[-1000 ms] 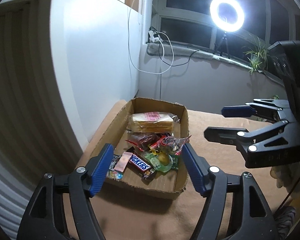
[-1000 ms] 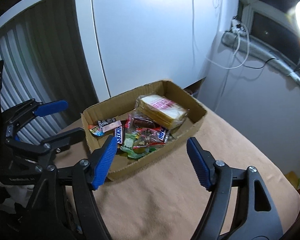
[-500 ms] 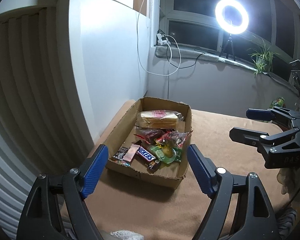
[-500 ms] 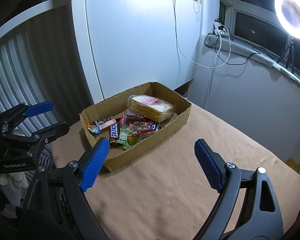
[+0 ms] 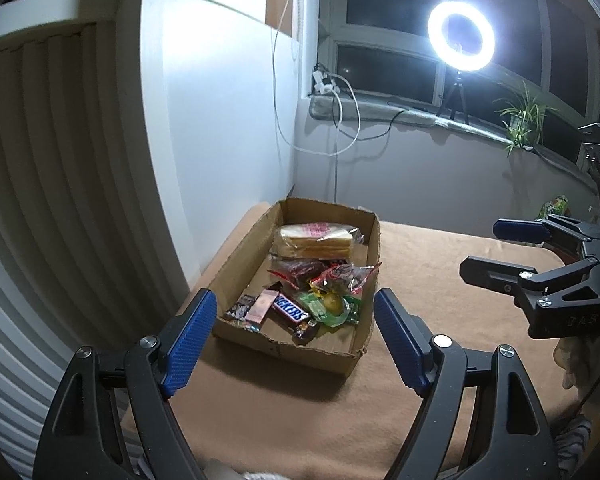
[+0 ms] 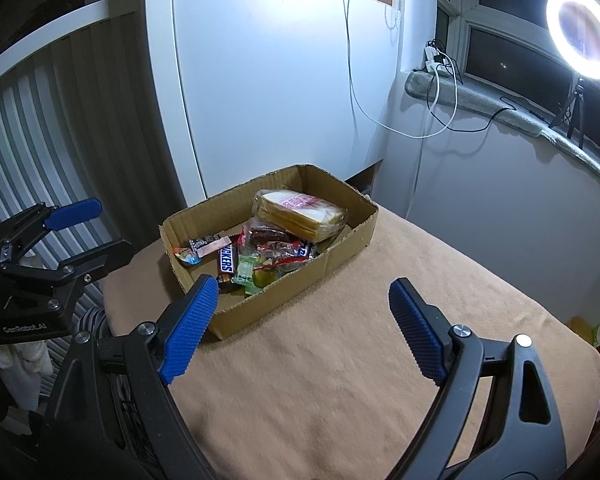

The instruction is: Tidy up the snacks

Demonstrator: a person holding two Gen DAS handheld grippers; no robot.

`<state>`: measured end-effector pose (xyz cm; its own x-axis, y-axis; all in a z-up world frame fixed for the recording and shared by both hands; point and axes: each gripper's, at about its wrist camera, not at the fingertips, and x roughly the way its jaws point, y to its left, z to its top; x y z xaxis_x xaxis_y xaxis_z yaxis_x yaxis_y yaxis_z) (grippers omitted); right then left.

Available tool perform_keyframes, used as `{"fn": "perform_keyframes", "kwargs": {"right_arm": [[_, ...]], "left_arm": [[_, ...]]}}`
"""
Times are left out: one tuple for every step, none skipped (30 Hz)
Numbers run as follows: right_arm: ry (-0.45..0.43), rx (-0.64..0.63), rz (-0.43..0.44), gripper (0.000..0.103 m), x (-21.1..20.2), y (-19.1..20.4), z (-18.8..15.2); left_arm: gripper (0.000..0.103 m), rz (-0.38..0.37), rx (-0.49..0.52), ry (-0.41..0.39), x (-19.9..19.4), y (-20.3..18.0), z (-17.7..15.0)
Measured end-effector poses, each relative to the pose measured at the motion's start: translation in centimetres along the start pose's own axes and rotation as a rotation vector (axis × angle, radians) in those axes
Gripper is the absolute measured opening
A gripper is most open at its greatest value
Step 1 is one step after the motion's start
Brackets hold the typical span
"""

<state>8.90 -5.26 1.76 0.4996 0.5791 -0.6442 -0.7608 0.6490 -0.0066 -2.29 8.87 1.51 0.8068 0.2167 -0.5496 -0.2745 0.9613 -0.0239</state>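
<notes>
A shallow cardboard box (image 5: 364, 354) (image 6: 284, 300) sits at the far left of a tan cloth-covered table (image 5: 420, 380). It holds a bagged sliced bread (image 5: 314, 238) (image 6: 300, 214), a Snickers bar (image 5: 290, 312) (image 6: 228, 260), red-wrapped snacks (image 5: 340, 276), a green packet (image 5: 332, 304) and small candy bars (image 5: 252, 308). My left gripper (image 5: 294, 296) hangs open just short of the box's near wall, nothing between its fingers. My right gripper (image 6: 303, 282) stands open over the cloth beside the box, also with nothing between its fingers.
A white cabinet (image 6: 268, 92) and a ribbed radiator (image 5: 60, 184) stand behind the box. Cables (image 5: 340, 128) hang from the windowsill, where a lit ring light (image 5: 460, 36) and a plant (image 5: 524, 120) stand. Bare tan cloth (image 6: 380, 380) spreads right of the box.
Both grippers have drawn back from the box, which now looks smaller, and their jaws stand a little wider. The snacks in the box have not moved.
</notes>
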Motion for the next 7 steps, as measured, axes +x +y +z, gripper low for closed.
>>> {"fn": "perform_keyframes", "kwargs": {"right_arm": [[0.002,0.001,0.0,0.09,0.05,-0.04,-0.08],[0.003,0.002,0.0,0.09,0.06,-0.05,-0.12],[0.004,0.003,0.0,0.09,0.08,-0.07,-0.22],[0.005,0.004,0.0,0.09,0.07,-0.11,-0.28],[0.006,0.004,0.001,0.09,0.05,-0.15,-0.35],[0.007,0.005,0.002,0.09,0.05,-0.17,-0.38],[0.007,0.005,0.002,0.09,0.05,-0.18,-0.39]], "left_arm": [[0.081,-0.002,0.003,0.0,-0.03,-0.06,-0.01],[0.081,-0.005,0.003,0.004,-0.05,-0.11,-0.06],[0.081,-0.006,0.002,0.005,-0.04,-0.12,-0.07],[0.081,-0.006,0.002,0.007,-0.05,-0.16,-0.14],[0.081,-0.006,0.0,0.01,-0.01,-0.19,-0.15],[0.081,-0.01,-0.003,0.013,0.03,-0.19,-0.17],[0.081,-0.01,-0.002,0.014,0.06,-0.22,-0.15]]}}
